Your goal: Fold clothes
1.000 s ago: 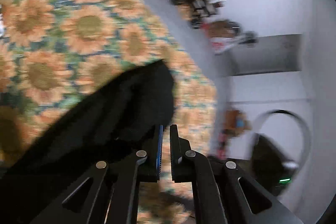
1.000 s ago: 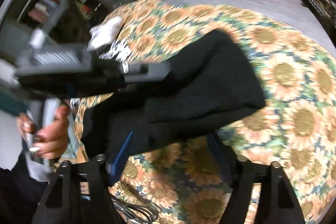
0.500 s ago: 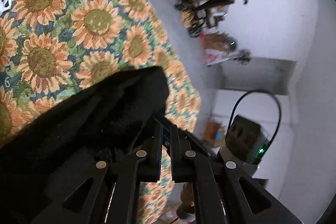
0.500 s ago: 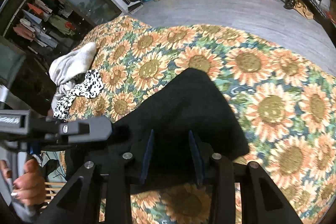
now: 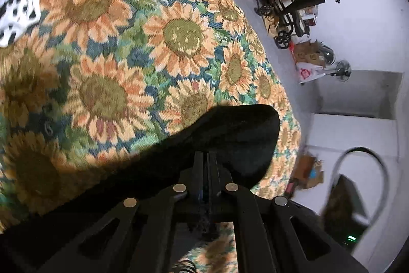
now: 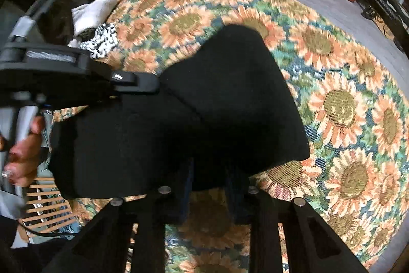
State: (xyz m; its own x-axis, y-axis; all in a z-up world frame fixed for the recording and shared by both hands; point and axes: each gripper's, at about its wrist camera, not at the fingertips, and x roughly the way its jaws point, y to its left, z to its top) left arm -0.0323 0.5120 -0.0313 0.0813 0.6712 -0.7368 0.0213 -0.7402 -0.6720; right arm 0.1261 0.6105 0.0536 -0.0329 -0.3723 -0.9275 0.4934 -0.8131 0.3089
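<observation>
Through the left wrist camera, the left gripper [image 5: 205, 165] is pointing down over a sunflower-patterned cloth [image 5: 107, 50] that is covering the work surface. Its two fingers are standing pressed almost together, and the black garment [image 5: 230, 137] is bulging up around and beyond their tips, so the jaws are pinching its fabric. The garment is draping away to the lower left, lying across the cloth. At the upper left edge a white piece with black spots [image 5: 18, 7] is lying on the same cloth. Beyond the cloth's far edge a grey floor is showing, with a dark wheeled cart [image 5: 294, 4] loaded with clutter standing by the white wall.

Through the right wrist camera, the right gripper [image 6: 209, 186] is aiming steeply down at the near edge of the same black garment [image 6: 230, 99], which is lying folded over on the sunflower-patterned cloth [image 6: 345, 99]. Its jaws have just been closing; they are standing partly apart with the garment's thick edge between them, and whether the pads are already pressing on it I cannot tell, since the fabric is hiding the fingertips. At the left, the left gripper [image 6: 143, 83] is reaching in sideways onto the garment, and the person's left hand [image 6: 23, 152] is gripping its handle. Further back, a white garment [image 6: 92, 10] and the spotted piece [image 6: 101, 40] are lying together near the cloth's far left edge.
</observation>
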